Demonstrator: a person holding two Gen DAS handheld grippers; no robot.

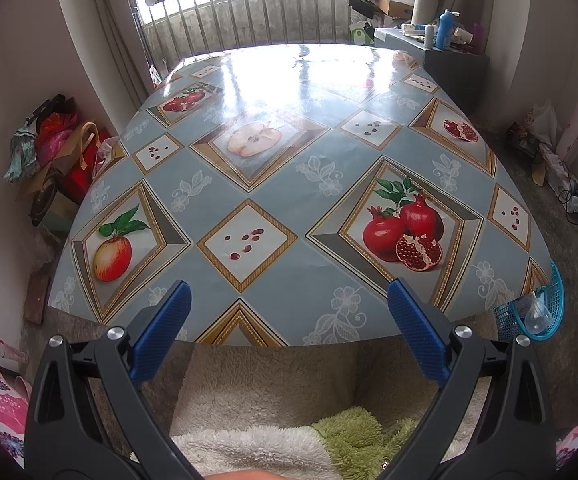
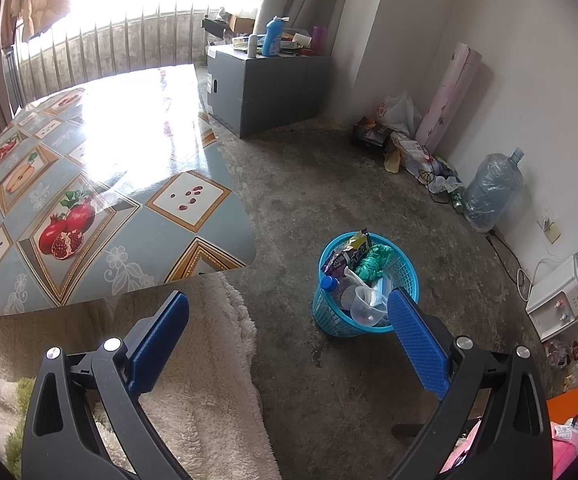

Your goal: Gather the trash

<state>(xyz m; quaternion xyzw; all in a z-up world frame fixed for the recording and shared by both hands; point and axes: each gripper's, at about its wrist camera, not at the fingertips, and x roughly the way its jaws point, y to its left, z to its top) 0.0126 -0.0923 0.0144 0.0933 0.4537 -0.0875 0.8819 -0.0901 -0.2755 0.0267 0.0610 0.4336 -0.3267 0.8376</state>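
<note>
Both tools, left (image 1: 289,308) and right (image 2: 289,316), gape empty at the worktop's (image 1: 289,184) near edge, since the floor basket (image 2: 331,318) just off its corner holds the trash.

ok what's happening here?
A person holds two claws, both open and empty. The left claw hangs over the near edge of the table, where no trash shows. The right claw points at the floor by the blue basket, which holds wrappers, a bottle and a cup.

Blue-grey fruit-print tablecloth (image 1: 289,184); turquoise mesh basket (image 2: 331,320); blue fingers (image 1: 161,332).
</note>
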